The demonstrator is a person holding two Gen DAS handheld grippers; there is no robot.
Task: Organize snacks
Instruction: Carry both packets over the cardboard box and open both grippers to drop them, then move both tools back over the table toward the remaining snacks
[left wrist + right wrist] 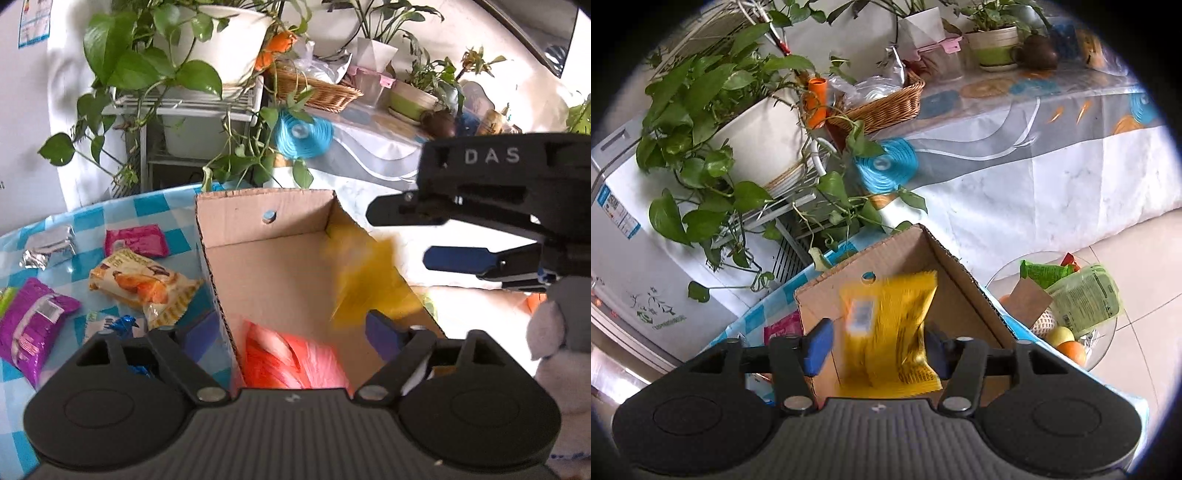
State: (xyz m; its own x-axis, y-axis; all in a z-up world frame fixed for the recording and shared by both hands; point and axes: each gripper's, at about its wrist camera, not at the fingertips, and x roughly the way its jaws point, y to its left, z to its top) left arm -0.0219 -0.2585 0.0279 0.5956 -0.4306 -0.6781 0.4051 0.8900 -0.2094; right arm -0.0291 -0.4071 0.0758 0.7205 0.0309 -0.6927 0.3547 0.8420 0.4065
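An open cardboard box [258,236] stands on the blue checked table [155,206]. A pink snack bag [291,358] lies in it. A yellow snack packet [365,280], blurred, is in the air over the box's right side; in the right wrist view the packet [886,328] is between the spread blue pads [818,345] of my right gripper [875,350], which is open above the box [953,295]. My right gripper also shows in the left wrist view [413,236]. My left gripper [258,339] is open and empty at the box's near edge. Loose snacks lie left of the box: an orange-picture packet [144,280], a magenta one [136,240], a purple one [33,325], a silver one [48,247].
Potted plants [155,70] on a white rack stand behind the table. A second table with a wicker basket [317,92] and pots is behind on the right. A glass bowl [1067,302] of fruit and packets sits right of the box.
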